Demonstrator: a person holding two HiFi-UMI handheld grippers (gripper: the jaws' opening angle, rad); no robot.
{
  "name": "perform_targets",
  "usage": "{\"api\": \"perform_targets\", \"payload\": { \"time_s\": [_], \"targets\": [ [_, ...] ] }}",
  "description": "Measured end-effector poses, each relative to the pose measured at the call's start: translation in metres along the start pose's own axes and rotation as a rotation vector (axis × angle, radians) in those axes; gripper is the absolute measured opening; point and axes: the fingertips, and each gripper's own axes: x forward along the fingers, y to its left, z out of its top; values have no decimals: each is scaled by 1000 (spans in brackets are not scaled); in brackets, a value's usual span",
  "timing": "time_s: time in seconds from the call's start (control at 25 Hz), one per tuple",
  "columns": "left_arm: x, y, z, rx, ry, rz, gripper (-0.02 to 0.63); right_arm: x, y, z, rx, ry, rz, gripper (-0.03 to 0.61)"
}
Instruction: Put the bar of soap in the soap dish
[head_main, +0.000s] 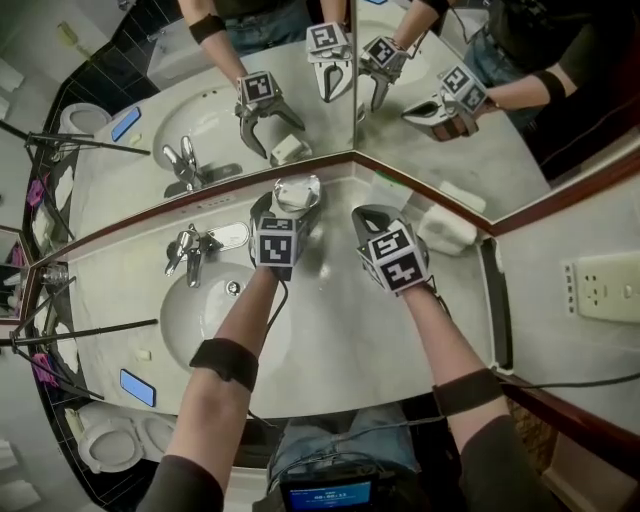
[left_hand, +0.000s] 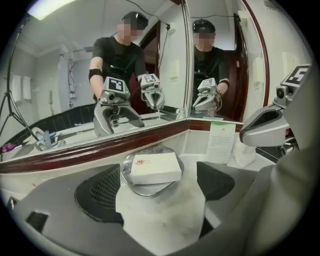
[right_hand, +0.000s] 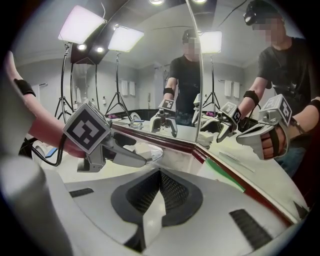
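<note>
The bar of soap (left_hand: 156, 168), a white rectangular block with a small print near its top left corner, lies flat in the shallow shiny soap dish (left_hand: 150, 191). The dish sits in the far corner of the surface (left_hand: 165, 220), just below the mirror's wooden trim (left_hand: 100, 149). Open room lies nearer and left, toward the sink (head_main: 200, 310). The soap's long axis runs left to right along the trim. The left gripper (left_hand: 157, 189) has its fingers wide, flanking the dish and clear of the soap. The right gripper (right_hand: 160, 187) has its fingers pressed together, empty.

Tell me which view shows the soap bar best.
Left gripper view: the soap bar lies in full view in the soap dish. Head view: the left gripper largely covers it. Right gripper view: at most a sliver shows behind that gripper.
</note>
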Motion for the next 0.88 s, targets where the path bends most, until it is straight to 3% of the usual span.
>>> {"api": "perform_targets", "payload": {
  "time_s": [0.2, 0.32, 0.88],
  "targets": [
    [7, -2, 5, 18, 10, -12, 445, 0, -1, 1, 4, 6, 6, 20],
    [6, -1, 3, 47, 26, -8, 331, -1, 1, 1, 3, 8, 10, 20],
    [-23, -7, -4, 68, 15, -20, 322, -10, 12, -10, 4, 29, 26, 20]
  ]
}}
